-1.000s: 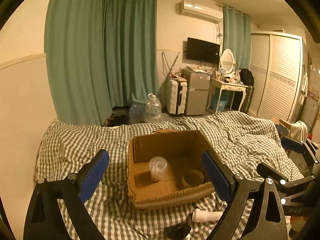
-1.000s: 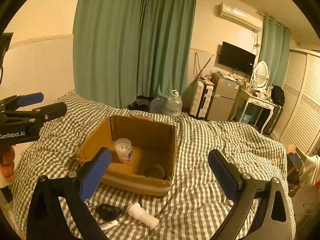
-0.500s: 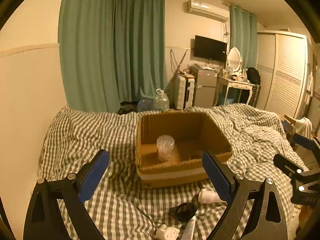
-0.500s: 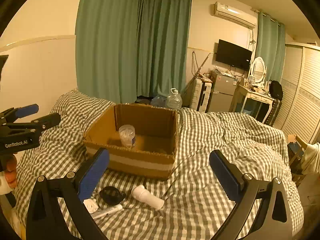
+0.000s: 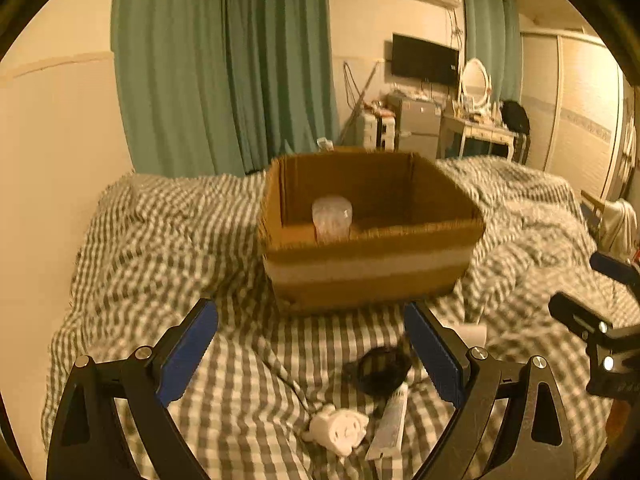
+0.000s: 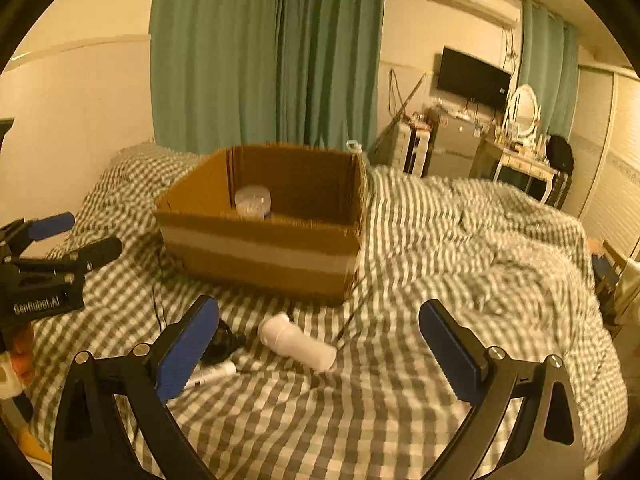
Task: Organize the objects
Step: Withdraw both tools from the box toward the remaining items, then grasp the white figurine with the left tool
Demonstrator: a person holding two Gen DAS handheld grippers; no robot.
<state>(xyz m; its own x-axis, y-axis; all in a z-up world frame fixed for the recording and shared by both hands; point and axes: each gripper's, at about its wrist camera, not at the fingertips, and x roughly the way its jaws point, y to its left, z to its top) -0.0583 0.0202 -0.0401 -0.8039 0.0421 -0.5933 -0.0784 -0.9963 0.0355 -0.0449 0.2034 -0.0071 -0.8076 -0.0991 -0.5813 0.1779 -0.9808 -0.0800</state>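
An open cardboard box (image 5: 372, 268) (image 6: 256, 252) stands on the checked bed with a clear plastic jar (image 5: 332, 220) (image 6: 253, 200) inside. In front of it lie a white bottle (image 6: 296, 342) (image 5: 472, 332), a black round object (image 5: 380, 368) (image 6: 224, 344), a white tube (image 5: 390, 420) (image 6: 212, 374) and a small white figure-shaped item (image 5: 340, 428). My left gripper (image 5: 312, 350) is open and empty above these loose items. My right gripper (image 6: 320, 346) is open and empty, with the white bottle between its fingers' line of sight.
The checked duvet (image 6: 460, 260) is rumpled to the right. A wall (image 5: 52, 160) runs along the bed's left side. Green curtains (image 5: 224, 60), a fridge, a dressing table and a wardrobe stand beyond the bed. A thin dark cord (image 5: 284, 380) lies on the bed.
Both grippers have pulled back and dropped lower toward the near bed. The box now looks farther and side-on, and the loose items have come into view between the fingers.
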